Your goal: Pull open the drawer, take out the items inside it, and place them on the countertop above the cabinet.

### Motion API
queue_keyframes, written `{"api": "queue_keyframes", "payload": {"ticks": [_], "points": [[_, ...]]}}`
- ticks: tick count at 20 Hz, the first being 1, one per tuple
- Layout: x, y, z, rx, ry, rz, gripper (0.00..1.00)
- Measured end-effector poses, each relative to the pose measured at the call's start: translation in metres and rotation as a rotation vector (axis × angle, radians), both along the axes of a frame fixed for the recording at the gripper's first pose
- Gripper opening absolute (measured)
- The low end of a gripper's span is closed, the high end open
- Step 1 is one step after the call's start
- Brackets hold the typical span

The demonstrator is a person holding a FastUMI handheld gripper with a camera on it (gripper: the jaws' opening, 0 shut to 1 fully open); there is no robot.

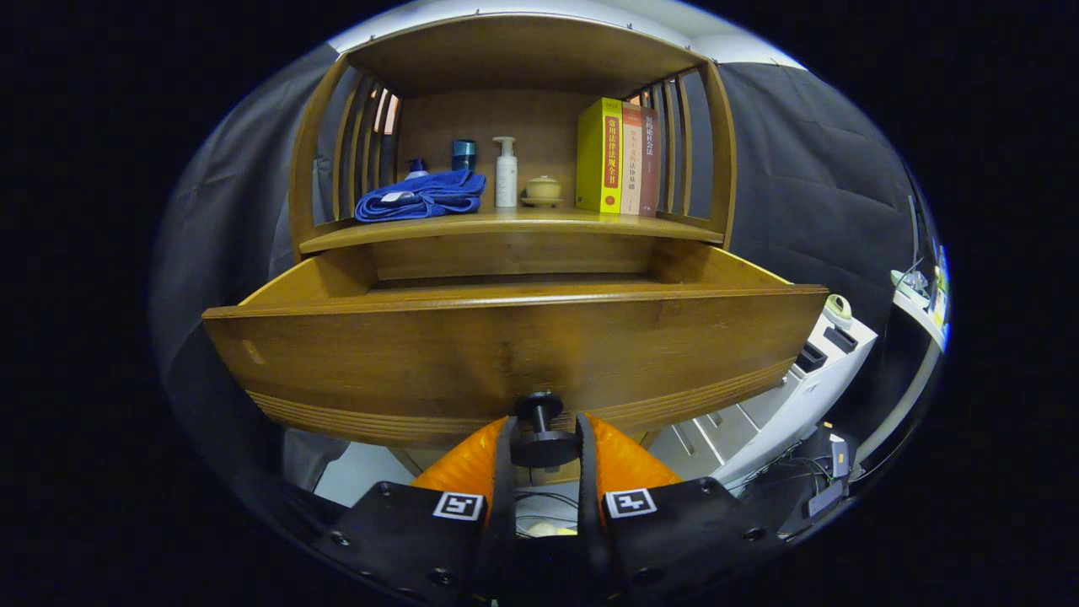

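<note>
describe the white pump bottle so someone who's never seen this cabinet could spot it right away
Start at the wooden cabinet's countertop, the shelf above the pulled-out drawer whose knob the gripper is shut on. The pump bottle stands upright at the back, between a folded blue towel and a small lidded cup. It is the only tall white thing there.

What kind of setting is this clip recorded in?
Probably a staged household booth: a wooden cabinet with books and a blue towel against black cloth. The gripper clamps the open drawer's knob.
</note>
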State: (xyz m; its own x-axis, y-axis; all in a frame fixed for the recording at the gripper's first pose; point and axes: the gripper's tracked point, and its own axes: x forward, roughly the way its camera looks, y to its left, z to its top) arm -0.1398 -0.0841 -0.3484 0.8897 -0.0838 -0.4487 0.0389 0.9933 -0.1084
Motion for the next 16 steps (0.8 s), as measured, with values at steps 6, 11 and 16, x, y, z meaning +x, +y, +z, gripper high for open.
{"api": "queue_keyframes", "payload": {"ticks": [6, 11, 16], "points": [[-0.007, -0.003, 0.001, 0.014, 0.000, -0.011, 0.39], [-0.007, -0.006, 0.001, 0.022, 0.001, -0.017, 0.49], [-0.001, -0.008, 0.020, 0.033, -0.049, -0.029, 0.78]]}}
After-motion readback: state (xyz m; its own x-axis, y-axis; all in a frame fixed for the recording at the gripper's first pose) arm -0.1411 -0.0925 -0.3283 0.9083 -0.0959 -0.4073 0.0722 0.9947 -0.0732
